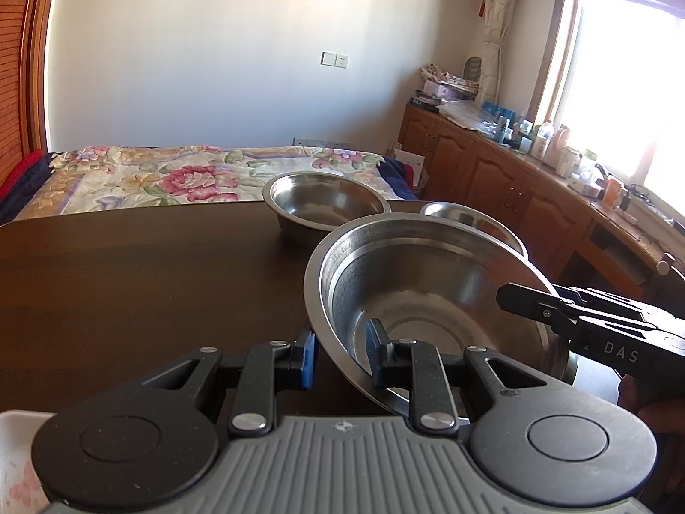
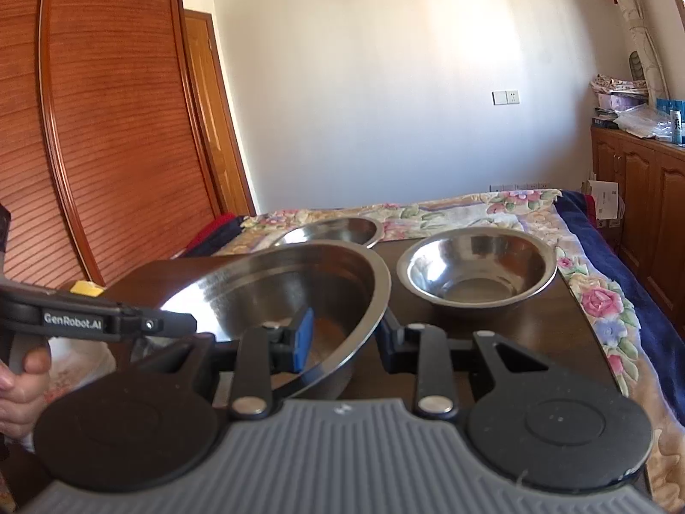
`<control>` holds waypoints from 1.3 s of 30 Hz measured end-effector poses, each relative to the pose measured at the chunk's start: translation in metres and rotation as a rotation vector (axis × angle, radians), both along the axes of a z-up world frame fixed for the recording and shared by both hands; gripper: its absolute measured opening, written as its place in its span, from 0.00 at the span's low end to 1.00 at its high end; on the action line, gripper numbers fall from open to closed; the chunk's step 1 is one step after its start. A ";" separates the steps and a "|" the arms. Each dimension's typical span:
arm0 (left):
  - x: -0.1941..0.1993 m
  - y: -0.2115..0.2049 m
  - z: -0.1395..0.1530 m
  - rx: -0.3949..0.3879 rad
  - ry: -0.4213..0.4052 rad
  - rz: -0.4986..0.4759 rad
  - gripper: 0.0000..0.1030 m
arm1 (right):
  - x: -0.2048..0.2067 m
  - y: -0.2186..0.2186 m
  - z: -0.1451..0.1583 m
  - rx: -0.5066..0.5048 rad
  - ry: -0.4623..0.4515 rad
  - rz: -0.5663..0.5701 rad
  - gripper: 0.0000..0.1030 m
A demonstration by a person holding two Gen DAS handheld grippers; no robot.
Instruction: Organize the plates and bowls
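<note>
A large steel bowl (image 1: 428,282) is held tilted above the dark table (image 1: 128,265). My left gripper (image 1: 340,355) straddles its near-left rim, one blue pad inside and one outside, with a wide gap between them. My right gripper (image 2: 342,338) straddles the same bowl (image 2: 274,287) at its right rim in the same way. Each gripper shows in the other's view: the right gripper (image 1: 599,325) and the left gripper (image 2: 94,321). A second steel bowl (image 1: 325,201) sits at the table's far edge. A third steel bowl (image 2: 475,270) sits to the right.
A white floral dish (image 1: 17,462) lies at the near left. A bed with a floral cover (image 1: 171,175) is beyond the table. Wooden cabinets (image 1: 492,171) with clutter run along the right. A wooden wardrobe (image 2: 107,128) stands at the left. A yellow object (image 2: 87,288) lies on the table.
</note>
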State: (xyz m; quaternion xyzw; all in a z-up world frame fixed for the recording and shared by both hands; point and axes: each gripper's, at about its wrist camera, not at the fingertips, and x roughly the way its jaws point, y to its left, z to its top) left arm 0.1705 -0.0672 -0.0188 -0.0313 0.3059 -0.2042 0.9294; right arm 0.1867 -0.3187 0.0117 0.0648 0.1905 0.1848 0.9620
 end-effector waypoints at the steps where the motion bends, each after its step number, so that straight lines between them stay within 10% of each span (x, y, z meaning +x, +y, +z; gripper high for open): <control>1: -0.003 0.001 0.001 -0.002 0.000 -0.003 0.25 | -0.003 0.001 0.000 0.004 -0.001 -0.002 0.33; 39: -0.089 0.021 0.011 -0.005 -0.057 -0.070 0.26 | -0.088 0.011 -0.004 0.020 -0.010 -0.041 0.33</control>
